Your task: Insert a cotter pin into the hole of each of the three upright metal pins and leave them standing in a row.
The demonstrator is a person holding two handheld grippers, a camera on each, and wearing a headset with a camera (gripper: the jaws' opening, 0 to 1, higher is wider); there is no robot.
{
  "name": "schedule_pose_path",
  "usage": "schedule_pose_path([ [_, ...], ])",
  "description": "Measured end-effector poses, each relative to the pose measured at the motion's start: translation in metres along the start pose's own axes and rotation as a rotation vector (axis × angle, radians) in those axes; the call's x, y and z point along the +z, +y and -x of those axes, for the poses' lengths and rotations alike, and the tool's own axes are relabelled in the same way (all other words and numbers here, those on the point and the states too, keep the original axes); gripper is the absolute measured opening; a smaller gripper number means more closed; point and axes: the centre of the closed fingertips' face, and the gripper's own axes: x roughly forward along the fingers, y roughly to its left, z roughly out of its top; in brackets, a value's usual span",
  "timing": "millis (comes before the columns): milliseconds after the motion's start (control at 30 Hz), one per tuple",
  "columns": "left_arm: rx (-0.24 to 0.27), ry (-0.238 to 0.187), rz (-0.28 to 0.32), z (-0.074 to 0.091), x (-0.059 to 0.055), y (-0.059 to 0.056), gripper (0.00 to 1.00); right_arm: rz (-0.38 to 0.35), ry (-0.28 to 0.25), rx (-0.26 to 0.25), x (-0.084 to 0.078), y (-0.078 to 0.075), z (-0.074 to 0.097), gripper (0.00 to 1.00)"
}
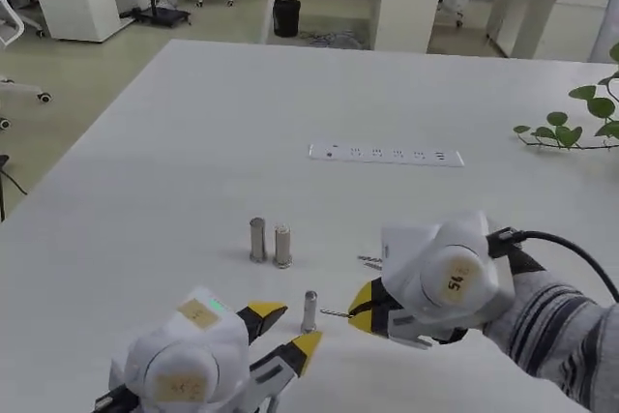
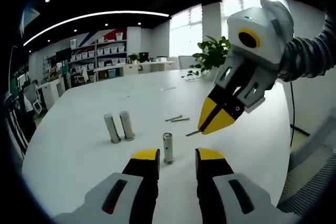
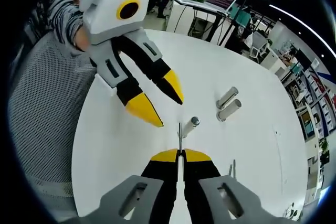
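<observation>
**Holding cotter pin (image 1: 334, 313) at near metal pin (image 1: 309, 311)**

Right gripper (image 1: 360, 314) clamped on cotter pin, tip just right of near metal pin. Left gripper (image 1: 290, 326): fingers apart, just near-left of it. Two other pins (image 1: 270, 242) stand together, farther left.

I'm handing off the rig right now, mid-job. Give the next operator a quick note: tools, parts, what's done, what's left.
Left tool: open, jaws apart just short of the near metal pin, not gripping it.
Right tool: shut on a cotter pin, tip aimed at that pin's top, not yet in.
The other metal pins stand upright side by side farther back; spare cotter pins lie on the table nearby.
Done: no pin visibly fitted.
Left: all three insertions, then line them up in a row.
</observation>
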Motion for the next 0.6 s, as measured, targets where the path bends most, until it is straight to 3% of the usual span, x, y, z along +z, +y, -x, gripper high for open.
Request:
schedule_pose_path([
  [133,0.034,0.01,0.005,-0.008,-0.003,0.005,0.23,-0.015,0.012,-0.005,-0.004,-0.006,-0.005,0.0],
  [600,0.064,0.058,0.033,-0.038,-0.013,0.011,0.19,-0.026,0.023,-0.011,-0.012,-0.016,-0.014,0.0],
])
